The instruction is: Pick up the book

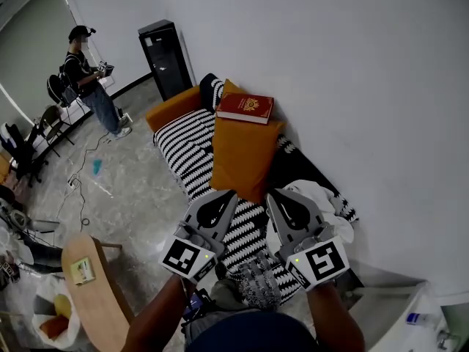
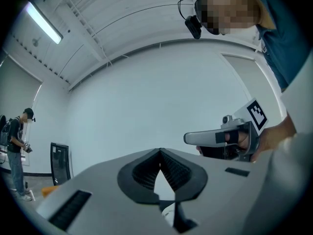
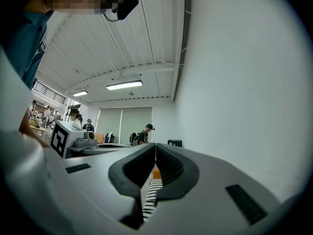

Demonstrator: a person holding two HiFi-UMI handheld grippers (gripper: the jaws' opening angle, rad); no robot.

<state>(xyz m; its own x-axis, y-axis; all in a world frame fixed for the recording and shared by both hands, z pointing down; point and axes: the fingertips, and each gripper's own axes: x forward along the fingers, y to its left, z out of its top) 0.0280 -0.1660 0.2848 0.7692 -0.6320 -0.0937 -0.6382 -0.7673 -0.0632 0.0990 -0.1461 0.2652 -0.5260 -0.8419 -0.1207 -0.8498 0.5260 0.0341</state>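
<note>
A red book [image 1: 245, 107] with a gold emblem lies flat on top of an orange cushion [image 1: 240, 156]. The cushion rests on a black-and-white striped sofa [image 1: 187, 149] against the white wall. My left gripper [image 1: 229, 194] and right gripper [image 1: 272, 195] hover side by side over the sofa's near part, short of the cushion, both pointing toward the book. Each has its jaws together at the tips with nothing between them. In the left gripper view the left gripper [image 2: 160, 151] faces bare wall, with the right gripper's fingers [image 2: 215, 137] beside it. The right gripper [image 3: 155, 145] shows striped fabric through its gap.
A white cloth [image 1: 322, 200] lies on the sofa at the right. A black cabinet [image 1: 165, 57] stands beyond the sofa's far end. A person [image 1: 91, 79] stands at the far left by chairs. A round wooden table [image 1: 91, 284] is at the lower left.
</note>
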